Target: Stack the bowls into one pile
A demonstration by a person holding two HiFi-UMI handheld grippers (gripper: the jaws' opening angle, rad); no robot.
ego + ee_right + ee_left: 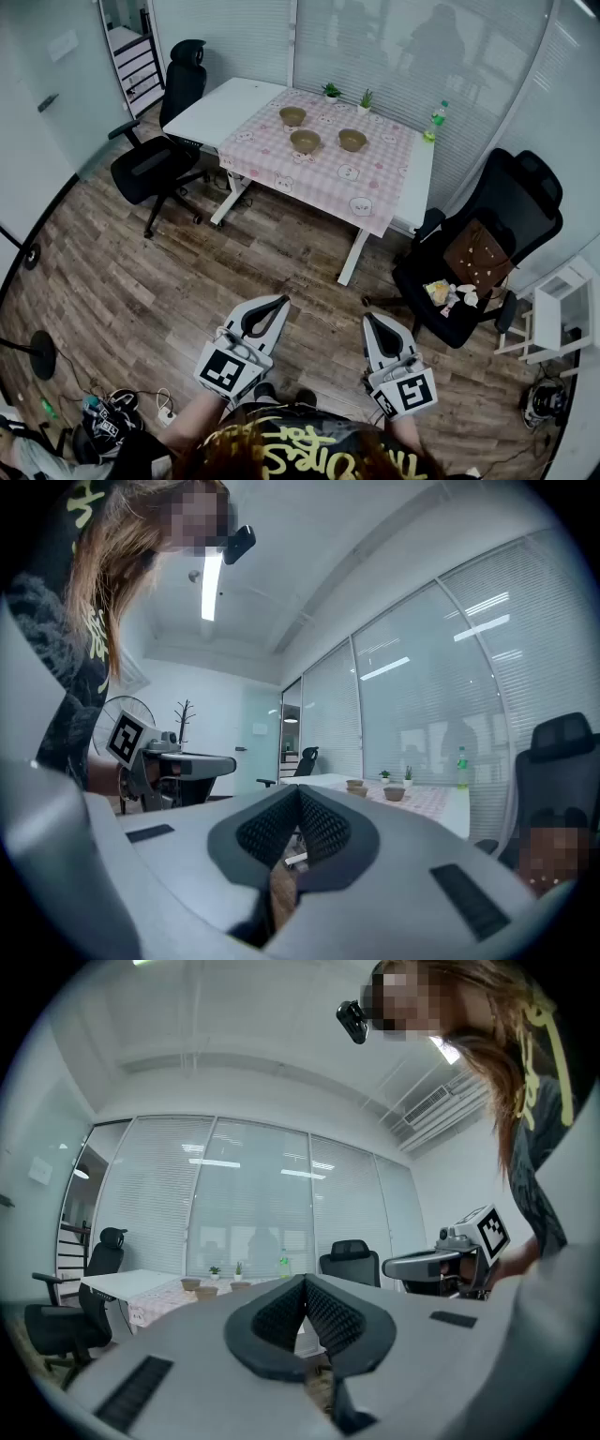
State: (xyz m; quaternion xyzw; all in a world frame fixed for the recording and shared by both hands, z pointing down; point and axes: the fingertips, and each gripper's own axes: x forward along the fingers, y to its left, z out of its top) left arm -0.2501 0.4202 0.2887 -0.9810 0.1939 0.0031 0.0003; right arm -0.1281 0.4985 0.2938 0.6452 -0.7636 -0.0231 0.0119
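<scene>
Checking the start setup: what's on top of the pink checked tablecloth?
Three separate brown bowls: far bowl, near bowl, right bowl; two potted plants at the far edge. The tablecloth hides the tabletop under it; bowl contents are unreadable.

Office: swivel chairs (pixel 155 141), glass partitions (pixel 412 56).

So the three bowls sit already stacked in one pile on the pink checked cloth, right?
Not stacked. The head view shows them standing apart on the pink checked cloth: far bowl, near bowl, right-hand bowl, none inside another.
</scene>
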